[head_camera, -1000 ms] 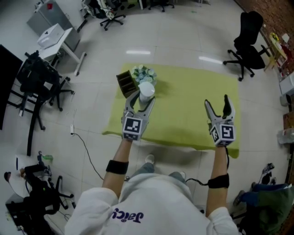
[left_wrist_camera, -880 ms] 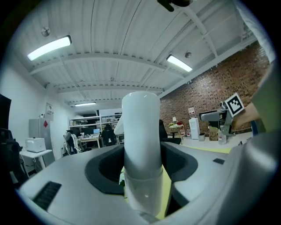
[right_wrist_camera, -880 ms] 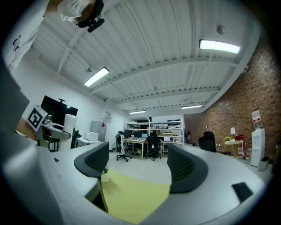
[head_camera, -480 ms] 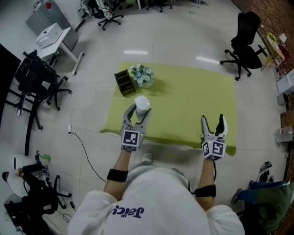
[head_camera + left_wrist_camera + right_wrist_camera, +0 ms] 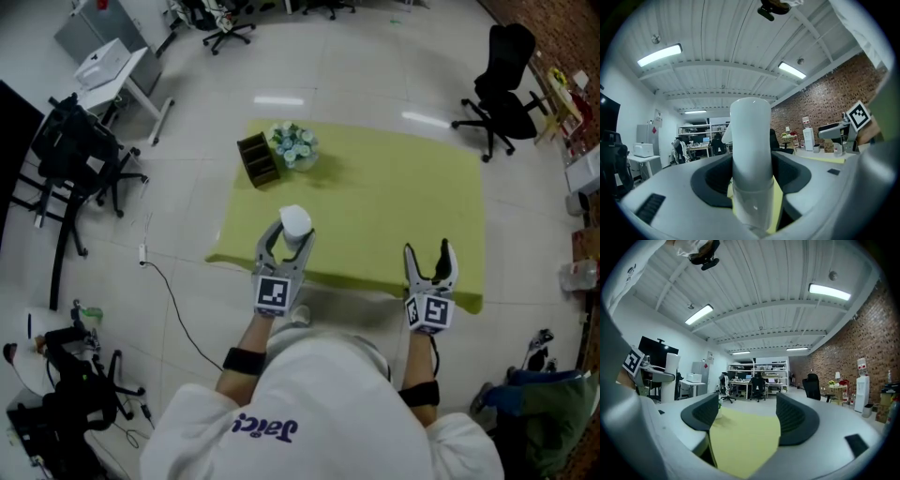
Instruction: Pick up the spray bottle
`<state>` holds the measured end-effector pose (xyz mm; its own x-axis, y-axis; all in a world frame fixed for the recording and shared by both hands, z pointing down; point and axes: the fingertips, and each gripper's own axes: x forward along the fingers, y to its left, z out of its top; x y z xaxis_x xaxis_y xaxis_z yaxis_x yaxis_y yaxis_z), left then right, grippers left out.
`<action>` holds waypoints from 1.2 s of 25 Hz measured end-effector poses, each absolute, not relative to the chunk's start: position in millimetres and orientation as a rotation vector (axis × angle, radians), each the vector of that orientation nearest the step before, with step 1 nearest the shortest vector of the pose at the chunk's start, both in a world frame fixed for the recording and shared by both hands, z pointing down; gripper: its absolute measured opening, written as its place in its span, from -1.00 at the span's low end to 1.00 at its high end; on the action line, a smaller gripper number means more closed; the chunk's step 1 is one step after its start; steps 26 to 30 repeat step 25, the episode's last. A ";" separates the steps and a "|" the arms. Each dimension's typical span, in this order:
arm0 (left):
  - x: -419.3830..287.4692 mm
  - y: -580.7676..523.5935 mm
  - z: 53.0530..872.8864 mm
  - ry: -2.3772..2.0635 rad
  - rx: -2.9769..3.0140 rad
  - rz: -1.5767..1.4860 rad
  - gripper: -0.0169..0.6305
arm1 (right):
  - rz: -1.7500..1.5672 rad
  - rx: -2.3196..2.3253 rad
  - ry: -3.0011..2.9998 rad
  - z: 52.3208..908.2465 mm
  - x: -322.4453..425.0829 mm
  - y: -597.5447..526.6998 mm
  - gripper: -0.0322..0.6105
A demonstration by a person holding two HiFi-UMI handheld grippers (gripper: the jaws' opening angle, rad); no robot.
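Nearest, the person's white top [image 5: 309, 412] fills the 6 o'clock edge of the head view, both forearms reaching forward. The left tool [image 5: 288, 240] sits at about 7 o'clock of the table [image 5: 375, 187], over its near edge, and is clenched on the spray bottle [image 5: 294, 223]. In the left gripper view the bottle [image 5: 751, 154] stands upright between the jaws, which press on both sides where its white cap meets the clear body. The right tool [image 5: 429, 255] is at about 5 o'clock, at the near edge of the yellow-green cloth. It is released, its jaws have just been closing a little, and only the cloth shows between them. Farther on, at the table's 11 o'clock corner, a dark wooden organizer [image 5: 256, 159] stands just beside a bunch of pale flowers [image 5: 293, 147]. Beyond the table, at about 2 o'clock, a black office chair [image 5: 502, 84] stands on the pale floor.
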<state>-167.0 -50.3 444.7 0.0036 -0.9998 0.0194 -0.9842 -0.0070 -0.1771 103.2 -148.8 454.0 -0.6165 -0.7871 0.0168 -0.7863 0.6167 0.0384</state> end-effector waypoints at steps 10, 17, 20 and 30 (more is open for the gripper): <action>-177.0 -54.0 435.6 2.134 -2.120 -0.116 -0.14 | -0.215 1.403 -2.826 409.1 96.9 -146.8 0.27; -176.1 -54.2 437.4 2.142 -2.139 -0.087 -0.14 | -0.235 1.351 -2.835 405.8 86.4 -138.8 0.23; -175.6 -53.9 437.7 2.136 -2.149 -0.092 -0.14 | -0.218 1.358 -2.829 408.6 87.7 -140.6 0.22; -177.4 -47.6 436.5 2.215 -2.185 -0.073 -0.14 | -0.224 1.342 -2.819 410.3 84.5 -139.2 0.22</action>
